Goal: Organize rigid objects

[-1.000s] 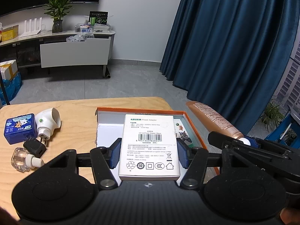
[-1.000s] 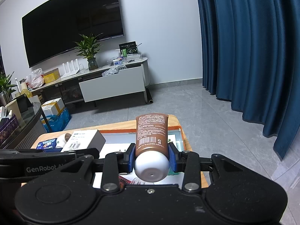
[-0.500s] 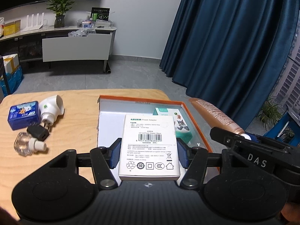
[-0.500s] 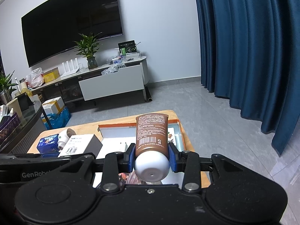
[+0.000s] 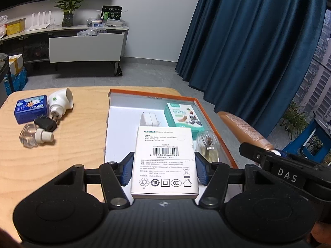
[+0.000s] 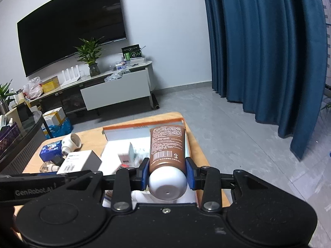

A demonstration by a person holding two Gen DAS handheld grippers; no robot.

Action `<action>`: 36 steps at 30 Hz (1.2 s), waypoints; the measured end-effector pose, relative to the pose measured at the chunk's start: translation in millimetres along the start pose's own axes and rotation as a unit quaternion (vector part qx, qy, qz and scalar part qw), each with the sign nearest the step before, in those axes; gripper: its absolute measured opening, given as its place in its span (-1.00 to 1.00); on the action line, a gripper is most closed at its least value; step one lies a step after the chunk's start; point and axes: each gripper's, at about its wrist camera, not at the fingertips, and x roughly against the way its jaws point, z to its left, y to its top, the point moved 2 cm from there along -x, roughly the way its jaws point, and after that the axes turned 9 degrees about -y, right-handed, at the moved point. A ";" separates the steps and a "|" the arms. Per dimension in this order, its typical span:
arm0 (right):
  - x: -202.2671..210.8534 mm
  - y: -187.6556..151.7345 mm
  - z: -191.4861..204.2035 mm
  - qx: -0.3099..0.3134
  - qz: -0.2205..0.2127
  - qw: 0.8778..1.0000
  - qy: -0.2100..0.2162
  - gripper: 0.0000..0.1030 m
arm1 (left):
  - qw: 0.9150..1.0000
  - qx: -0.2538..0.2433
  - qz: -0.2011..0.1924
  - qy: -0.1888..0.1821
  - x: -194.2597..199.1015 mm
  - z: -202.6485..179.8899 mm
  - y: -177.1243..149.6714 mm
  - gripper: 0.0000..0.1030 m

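Observation:
My left gripper [image 5: 164,170] is shut on a white power adapter box [image 5: 165,157], held over the near part of an orange-rimmed tray [image 5: 209,119]. In the tray lie a green and white carton [image 5: 181,116], a white adapter [image 5: 150,119] and a small clear bottle [image 5: 208,145]. My right gripper [image 6: 167,174] is shut on a brown tube with a white cap [image 6: 167,153]. The tube hangs over the tray's right side [image 6: 144,125] and shows in the left wrist view as the brown tube [image 5: 242,128].
On the wooden table [image 5: 62,150] left of the tray lie a blue tin [image 5: 30,108], a white plug-in device [image 5: 61,102], a black adapter [image 5: 45,124] and a clear refill bottle [image 5: 34,137]. Dark blue curtains [image 5: 248,47] hang at right. A TV stand [image 6: 115,88] is across the floor.
Both grippers have moved forward over the table with their loads. More of the tray's inside shows now, with the carton, white adapter and clear bottle in view.

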 end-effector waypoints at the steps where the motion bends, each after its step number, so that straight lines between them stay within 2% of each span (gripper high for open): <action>1: 2.6 -2.8 -2.0 0.000 0.002 1.000 -0.001 -0.15 | 1.000 0.001 0.002 0.001 0.2 -0.6 -2.4 0.16; 12: 9.5 -19.6 -8.9 -0.001 0.008 1.000 -0.002 -0.15 | 1.000 0.002 -0.001 0.008 3.0 -3.7 -16.0 0.16; 26: -1.6 -23.5 -2.3 0.018 0.006 1.000 -0.003 -0.15 | 1.000 -0.003 0.001 0.009 -2.6 -4.2 -20.9 0.16; 30: -7.7 -27.8 2.3 0.040 0.014 0.999 -0.015 -0.09 | 1.000 -0.008 0.004 0.007 -7.8 -6.5 -22.0 0.16; 33: 0.1 -27.7 5.5 0.055 -0.003 0.998 -0.015 0.10 | 1.000 -0.007 0.010 0.004 -10.1 -6.0 -24.5 0.16; 36: 5.6 -26.0 4.8 0.055 -0.012 0.998 -0.016 0.10 | 1.000 -0.004 0.014 -0.002 -11.9 -6.5 -26.6 0.17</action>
